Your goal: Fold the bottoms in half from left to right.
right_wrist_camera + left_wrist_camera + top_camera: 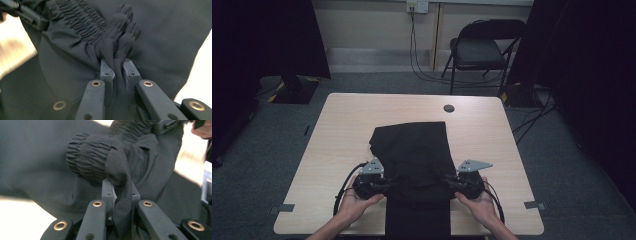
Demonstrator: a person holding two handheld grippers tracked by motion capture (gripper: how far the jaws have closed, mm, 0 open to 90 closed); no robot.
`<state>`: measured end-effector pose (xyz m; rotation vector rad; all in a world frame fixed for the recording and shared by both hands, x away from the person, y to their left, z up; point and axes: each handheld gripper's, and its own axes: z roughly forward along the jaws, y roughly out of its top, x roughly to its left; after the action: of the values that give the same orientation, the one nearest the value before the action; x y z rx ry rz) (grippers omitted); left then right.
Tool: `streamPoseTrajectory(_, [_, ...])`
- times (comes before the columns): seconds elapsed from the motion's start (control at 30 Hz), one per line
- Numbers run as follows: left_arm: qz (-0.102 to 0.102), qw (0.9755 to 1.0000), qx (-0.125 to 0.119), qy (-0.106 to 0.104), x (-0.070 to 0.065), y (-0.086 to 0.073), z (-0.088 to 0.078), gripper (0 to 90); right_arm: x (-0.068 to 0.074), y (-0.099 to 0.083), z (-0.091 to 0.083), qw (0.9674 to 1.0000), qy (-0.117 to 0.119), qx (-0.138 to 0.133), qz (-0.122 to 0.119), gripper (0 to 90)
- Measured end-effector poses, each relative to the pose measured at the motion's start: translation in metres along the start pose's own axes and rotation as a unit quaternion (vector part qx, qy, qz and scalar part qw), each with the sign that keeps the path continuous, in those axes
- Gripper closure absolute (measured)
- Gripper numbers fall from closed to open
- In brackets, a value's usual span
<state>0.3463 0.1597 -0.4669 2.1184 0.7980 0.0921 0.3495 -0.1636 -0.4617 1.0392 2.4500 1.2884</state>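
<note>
A black garment (412, 150) with a gathered elastic band lies on the wooden table (342, 130), its lower part hanging over the near edge. My left gripper (384, 184) is shut on the garment's left side near the band. The left gripper view has black cloth (122, 192) pinched between the jaws, with the ruched band (87, 157) just beyond. My right gripper (447, 182) is shut on the garment's right side. In the right gripper view a bunch of cloth (118, 62) is clamped between the jaws, and the elastic band (75, 20) runs off to the upper left.
A small round grommet (449, 108) sits in the table near its far edge. A black folding chair (479, 50) stands beyond the table, with cables on the floor by the wall. Dark curtains hang at both sides.
</note>
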Motion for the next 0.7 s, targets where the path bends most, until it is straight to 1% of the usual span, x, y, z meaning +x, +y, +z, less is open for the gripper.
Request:
streamPoseTrajectory(0.03, [0.010, 0.9998, 0.014, 0.014, -0.002, -0.002, 0.006, 82.4, 0.000, -0.005, 0.005, 0.9999, 0.000, 0.013, 0.001, 81.4])
streamPoseTrajectory(0.07, [0.017, 0.9992, 0.027, 0.026, -0.004, -0.003, 0.010, 82.4, -0.001, -0.009, 0.010, 0.9997, -0.006, 0.023, -0.005, 81.0])
streamPoseTrajectory(0.1, [0.023, 0.9987, 0.036, 0.028, -0.004, -0.004, 0.014, 82.3, -0.004, -0.011, 0.013, 0.9997, -0.004, 0.024, 0.002, 80.7])
streamPoseTrajectory(0.13, [0.021, 0.9979, 0.049, 0.035, -0.003, -0.005, 0.021, 82.1, -0.006, -0.011, 0.014, 0.9997, -0.003, 0.023, 0.011, 80.7])
streamPoseTrajectory(0.17, [0.020, 0.9976, 0.052, 0.041, 0.000, -0.005, 0.024, 81.9, -0.010, -0.013, 0.018, 0.9995, -0.007, 0.023, 0.018, 80.6])
streamPoseTrajectory(0.2, [0.023, 0.9976, 0.049, 0.044, 0.001, -0.004, 0.026, 81.7, -0.014, -0.013, 0.023, 0.9993, -0.011, 0.029, 0.021, 80.5])
streamPoseTrajectory(0.23, [0.030, 0.9968, 0.052, 0.052, 0.003, -0.001, 0.027, 81.7, -0.017, -0.014, 0.026, 0.9991, -0.011, 0.032, 0.024, 80.5])
streamPoseTrajectory(0.27, [0.030, 0.9964, 0.048, 0.063, 0.006, 0.001, 0.029, 81.7, -0.020, -0.013, 0.029, 0.9993, -0.011, 0.026, 0.024, 80.6])
streamPoseTrajectory(0.3, [0.024, 0.9964, 0.041, 0.071, 0.012, 0.003, 0.032, 81.5, -0.023, -0.011, 0.032, 0.9994, -0.015, 0.023, 0.021, 80.5])
streamPoseTrajectory(0.33, [0.025, 0.9958, 0.040, 0.079, 0.019, 0.007, 0.035, 81.3, -0.025, -0.007, 0.037, 0.9993, -0.026, 0.023, 0.011, 80.5])
streamPoseTrajectory(0.37, [0.022, 0.9955, 0.039, 0.084, 0.023, 0.010, 0.036, 81.0, -0.028, -0.003, 0.041, 0.9991, -0.037, 0.021, 0.007, 80.5])
streamPoseTrajectory(0.43, [0.020, 0.9949, 0.029, 0.094, 0.035, 0.014, 0.040, 80.7, -0.035, 0.002, 0.048, 0.9989, -0.043, 0.015, 0.010, 80.5])
streamPoseTrajectory(0.47, [0.023, 0.9948, 0.025, 0.096, 0.040, 0.016, 0.042, 80.6, -0.039, 0.005, 0.053, 0.9987, -0.048, 0.011, 0.011, 80.5])
streamPoseTrajectory(0.5, [0.021, 0.9949, 0.020, 0.097, 0.045, 0.019, 0.045, 80.5, -0.043, 0.008, 0.056, 0.9985, -0.053, 0.009, 0.015, 80.5])
streamPoseTrajectory(0.53, [0.014, 0.9947, 0.012, 0.101, 0.051, 0.021, 0.048, 80.4, -0.047, 0.011, 0.060, 0.9983, -0.056, 0.005, 0.018, 80.5])
streamPoseTrajectory(0.57, [0.007, 0.9945, 0.010, 0.104, 0.055, 0.023, 0.049, 80.1, -0.052, 0.013, 0.063, 0.9981, -0.059, 0.001, 0.017, 80.4])
streamPoseTrajectory(0.6, [0.005, 0.9947, 0.010, 0.102, 0.058, 0.025, 0.050, 79.8, -0.055, 0.015, 0.065, 0.9981, -0.060, 0.000, 0.019, 80.2])
streamPoseTrajectory(0.67, [-0.002, 0.9957, 0.006, 0.092, 0.061, 0.025, 0.049, 78.2, -0.060, 0.019, 0.068, 0.9978, -0.059, -0.002, 0.030, 78.9])
streamPoseTrajectory(0.7, [0.002, 0.9960, 0.006, 0.089, 0.062, 0.024, 0.047, 76.4, -0.061, 0.019, 0.068, 0.9978, -0.060, -0.003, 0.029, 77.3])
